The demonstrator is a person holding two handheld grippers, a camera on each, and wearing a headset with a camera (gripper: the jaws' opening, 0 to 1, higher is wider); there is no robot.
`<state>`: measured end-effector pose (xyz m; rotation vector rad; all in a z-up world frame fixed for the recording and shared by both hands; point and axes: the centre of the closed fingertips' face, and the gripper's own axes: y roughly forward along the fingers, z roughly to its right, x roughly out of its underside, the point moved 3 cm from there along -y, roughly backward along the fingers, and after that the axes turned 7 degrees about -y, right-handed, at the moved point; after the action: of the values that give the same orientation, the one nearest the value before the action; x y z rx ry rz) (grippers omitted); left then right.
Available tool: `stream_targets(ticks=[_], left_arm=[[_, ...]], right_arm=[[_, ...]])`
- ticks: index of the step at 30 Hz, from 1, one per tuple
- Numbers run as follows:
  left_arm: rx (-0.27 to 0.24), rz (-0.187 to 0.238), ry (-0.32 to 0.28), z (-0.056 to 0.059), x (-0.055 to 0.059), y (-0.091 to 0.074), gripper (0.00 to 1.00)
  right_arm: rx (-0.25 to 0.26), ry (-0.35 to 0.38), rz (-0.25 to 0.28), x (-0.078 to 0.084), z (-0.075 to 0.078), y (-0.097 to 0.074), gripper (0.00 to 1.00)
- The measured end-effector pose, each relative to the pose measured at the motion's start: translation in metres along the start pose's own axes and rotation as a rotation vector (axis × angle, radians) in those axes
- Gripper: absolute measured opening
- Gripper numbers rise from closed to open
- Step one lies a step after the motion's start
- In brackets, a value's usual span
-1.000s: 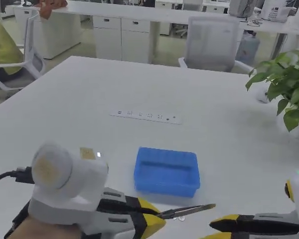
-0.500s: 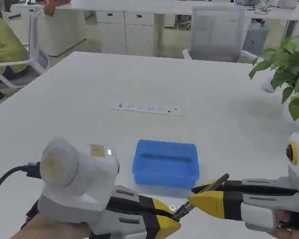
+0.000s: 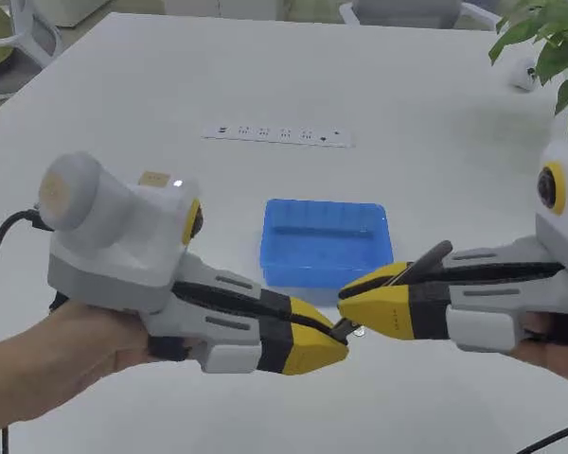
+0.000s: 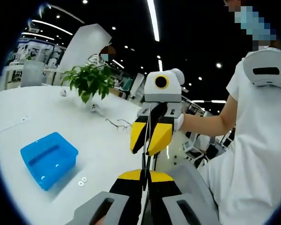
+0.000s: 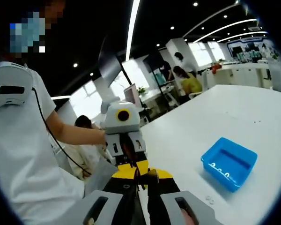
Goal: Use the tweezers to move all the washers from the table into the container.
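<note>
Smooth matte white table (image 3: 123, 113) in an open-plan office, w/ a flat white socket strip (image 3: 279, 134) across it and a leafy green plant (image 3: 549, 38) at the far right. Nearer the person sits the container (image 3: 327, 241): a shallow blue plastic tray, rectangular w/ rounded corners. In the right gripper view a row of small pale ring-shaped washers (image 5: 220, 168) lies on its floor. Two more washers (image 4: 82, 180) lie flat on the table just beside it.

Both tools have white-grey hard plastic bodies and black-and-yellow wedge jaws, and they meet tip to tip in front of the tray. The right gripper (image 3: 346, 301) is clamped on slim dark metal tweezers (image 3: 428, 260). Their blunt end sticks up behind its jaws and their point reaches the other tool's tips. The left gripper (image 3: 339, 343) has its jaws drawn to a thin slit; can't tell if they nip the point.

Vs 1 sec ago: tweezers were then in the left gripper, w/ the right gripper low at the frame edge. By 0.5 sec ago they lay along the right gripper. Tray is in the same pos. relative to the strip; the camera has tipped down.
</note>
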<state>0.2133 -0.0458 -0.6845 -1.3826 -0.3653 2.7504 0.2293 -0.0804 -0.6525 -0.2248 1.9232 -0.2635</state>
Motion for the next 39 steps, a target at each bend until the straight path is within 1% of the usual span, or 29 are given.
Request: stream_targets(ticks=[1, 3, 5, 6, 8, 10, 11, 13, 14, 15, 16, 17, 18, 20, 21, 22, 23, 24, 26, 27, 29, 30, 32, 33, 34, 35, 36, 37, 39], left_arm=[[0.002, 0.019, -0.011, 0.0, -0.001, -0.001, 0.0], [-0.009, 0.047, 0.017, 0.001, 0.001, -0.002, 0.0], [-0.047, 0.06, 0.026, 0.0, 0.005, 0.0, 0.01], [-0.096, 0.049, 0.038, -0.004, 0.008, 0.001, 0.01], [-0.186, 0.027, 0.079, -0.01, 0.013, 0.0, 0.02], [-0.291, -0.058, 0.092, -0.017, 0.03, -0.004, 0.04], [-0.338, -0.062, 0.101, -0.021, 0.033, -0.006, 0.1], [-0.41, -0.115, 0.066, -0.024, 0.048, -0.011, 0.27], [-0.46, -0.117, 0.068, -0.024, 0.055, -0.015, 0.36], [-0.508, -0.112, 0.049, -0.024, 0.061, -0.019, 0.49], [-0.564, -0.146, 0.016, -0.02, 0.074, -0.024, 0.66], [-0.603, -0.161, 0.012, -0.018, 0.082, -0.029, 0.75], [-0.666, -0.154, 0.003, -0.016, 0.092, -0.036, 0.81], [-0.732, -0.126, -0.053, -0.015, 0.102, -0.044, 0.91], [-0.794, -0.093, -0.087, -0.018, 0.105, -0.053, 0.97], [-0.859, -0.053, -0.097, -0.022, 0.104, -0.061, 0.99], [-0.9, -0.018, -0.082, -0.025, 0.1, -0.068, 0.99], [-0.921, -0.016, -0.066, -0.025, 0.099, -0.072, 0.99], [-1.017, 0.03, -0.02, -0.033, 0.089, -0.088, 0.99], [-1.037, 0.042, -0.027, -0.035, 0.087, -0.091, 0.99], [-1.065, 0.084, -0.027, -0.045, 0.083, -0.099, 0.99], [-1.074, 0.087, -0.031, -0.052, 0.087, -0.101, 0.99], [-1.074, 0.042, -0.092, -0.058, 0.099, -0.102, 0.99], [-1.066, 0.07, -0.09, -0.062, 0.101, -0.102, 0.99], [-1.06, 0.073, -0.098, -0.063, 0.104, -0.101, 0.99], [-1.079, -0.01, -0.092, -0.062, 0.112, -0.102, 0.99], [-1.117, -0.01, -0.01, -0.063, 0.105, -0.105, 0.99], [-1.142, 0.021, 0.049, -0.063, 0.098, -0.105, 0.99], [-1.137, 0.015, 0.068, -0.061, 0.099, -0.099, 0.99]], right_arm=[[0.004, 0.011, 0.013, -0.002, 0.0, 0.001, 0.04], [-0.002, 0.045, 0.056, -0.007, -0.002, 0.004, 0.02], [0.019, 0.05, 0.084, -0.005, 0.002, 0.008, 0.01], [0.021, 0.048, 0.081, -0.002, 0.002, 0.01, 0.01], [0.079, 0.003, 0.059, 0.005, 0.01, 0.012, 0.01], [0.111, 0.032, 0.082, 0.007, 0.014, 0.012, 0.0], [0.131, 0.038, 0.083, 0.008, 0.017, 0.011, 0.0], [0.235, -0.016, 0.067, 0.011, 0.028, 0.007, 0.01], [0.294, -0.05, 0.067, 0.014, 0.035, 0.005, 0.01], [0.317, -0.053, 0.049, 0.018, 0.04, 0.005, 0.01], [0.36, -0.045, 0.059, 0.021, 0.049, 0.005, 0.01], [0.392, -0.039, 0.072, 0.023, 0.056, 0.004, 0.01], [0.434, -0.019, 0.061, 0.031, 0.065, 0.005, 0.01], [0.478, -0.015, 0.05, 0.04, 0.076, 0.005, 0.02], [0.515, -0.005, 0.044, 0.046, 0.085, 0.005, 0.02], [0.53, -0.005, 0.03, 0.05, 0.091, 0.006, 0.02], [0.578, 0.003, 0.009, 0.058, 0.1, 0.005, 0.02], [0.602, -0.001, 0.006, 0.062, 0.104, 0.005, 0.02], [0.618, -0.005, -0.023, 0.071, 0.112, 0.008, 0.02], [0.647, -0.047, -0.019, 0.072, 0.118, 0.008, 0.02], [0.637, -0.033, -0.008, 0.074, 0.122, 0.013, 0.02], [0.635, -0.023, -0.013, 0.078, 0.126, 0.016, 0.02], [0.655, -0.029, -0.051, 0.089, 0.134, 0.019, 0.03], [0.663, -0.045, -0.047, 0.09, 0.135, 0.019, 0.03], [0.676, -0.051, -0.039, 0.091, 0.135, 0.02, 0.03], [0.677, -0.052, -0.042, 0.092, 0.136, 0.021, 0.03], [0.676, -0.058, -0.053, 0.094, 0.136, 0.023, 0.03], [0.673, -0.061, -0.057, 0.095, 0.137, 0.025, 0.03], [0.675, -0.058, -0.066, 0.099, 0.139, 0.026, 0.03]])
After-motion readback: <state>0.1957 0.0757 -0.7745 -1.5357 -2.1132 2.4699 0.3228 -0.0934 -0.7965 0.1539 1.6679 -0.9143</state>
